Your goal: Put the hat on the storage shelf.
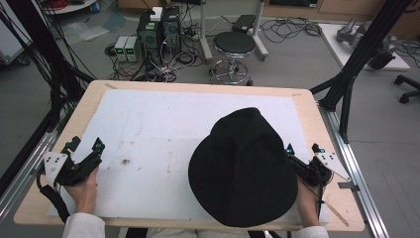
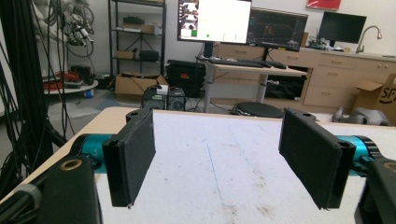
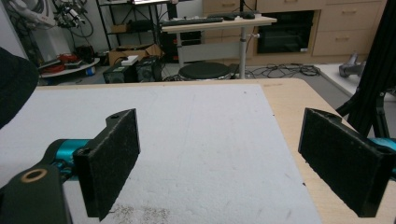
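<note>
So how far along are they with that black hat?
Nothing looks done yet. The black hat lies flat on the white mat, untouched. The right tongs sit open just beside its brim; the left tongs rest open far off. Gripping and handling the hat is all still ahead.

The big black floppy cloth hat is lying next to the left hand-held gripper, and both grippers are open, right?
Not quite. The high view shows the black floppy cloth hat lying next to the right hand-held gripper, far from the left hand-held gripper. Both are indeed open.
</note>
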`<control>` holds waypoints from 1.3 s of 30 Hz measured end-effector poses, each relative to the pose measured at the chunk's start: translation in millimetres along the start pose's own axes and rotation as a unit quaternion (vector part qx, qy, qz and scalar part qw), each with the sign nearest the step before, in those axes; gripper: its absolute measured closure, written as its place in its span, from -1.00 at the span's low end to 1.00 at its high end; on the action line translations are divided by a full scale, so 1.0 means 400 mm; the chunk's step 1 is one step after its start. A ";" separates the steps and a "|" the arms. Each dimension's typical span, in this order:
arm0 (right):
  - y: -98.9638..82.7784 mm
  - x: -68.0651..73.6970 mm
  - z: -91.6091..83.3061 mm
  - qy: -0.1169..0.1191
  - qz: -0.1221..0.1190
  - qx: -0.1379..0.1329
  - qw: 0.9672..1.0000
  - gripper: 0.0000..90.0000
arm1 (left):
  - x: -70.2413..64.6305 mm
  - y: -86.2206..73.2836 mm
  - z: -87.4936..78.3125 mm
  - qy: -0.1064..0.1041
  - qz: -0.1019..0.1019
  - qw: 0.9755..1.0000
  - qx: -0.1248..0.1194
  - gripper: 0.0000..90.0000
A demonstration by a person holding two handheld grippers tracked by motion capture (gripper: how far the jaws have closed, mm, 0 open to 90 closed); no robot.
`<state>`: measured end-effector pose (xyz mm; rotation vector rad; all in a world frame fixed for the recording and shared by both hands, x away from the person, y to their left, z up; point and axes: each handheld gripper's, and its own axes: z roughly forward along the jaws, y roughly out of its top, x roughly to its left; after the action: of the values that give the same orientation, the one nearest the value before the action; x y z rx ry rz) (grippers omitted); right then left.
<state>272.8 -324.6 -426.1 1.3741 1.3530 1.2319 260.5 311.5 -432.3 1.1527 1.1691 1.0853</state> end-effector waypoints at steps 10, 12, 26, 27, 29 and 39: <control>-0.015 -0.007 0.002 -0.003 0.005 0.005 1.000 -0.74 | 0.006 -0.001 -0.001 0.000 -0.005 1.000 -0.001 -0.40; -0.015 -0.008 0.001 -0.003 0.005 0.003 1.000 -0.74 | 0.005 -0.001 -0.001 0.001 -0.004 1.000 -0.002 -0.40; -0.014 -0.007 -0.005 -0.005 0.009 -0.001 1.000 -0.74 | 0.005 -0.002 -0.001 0.002 -0.002 1.000 -0.002 -0.40; -0.014 -0.007 -0.005 -0.006 0.009 -0.001 1.000 -0.74 | 0.005 -0.002 -0.001 0.001 -0.002 1.000 -0.002 -0.40; -0.015 -0.007 -0.005 -0.006 0.012 -0.001 1.000 -0.74 | 0.004 -0.002 -0.001 0.001 -0.001 1.000 -0.002 -0.40; -0.016 -0.012 -0.007 -0.009 0.021 0.003 1.000 -0.74 | 0.003 -0.003 0.001 0.000 -0.001 1.000 0.000 -0.40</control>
<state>269.1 -328.9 -432.4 1.4209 1.3238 1.2400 260.9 312.4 -433.7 1.1520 1.1698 1.0830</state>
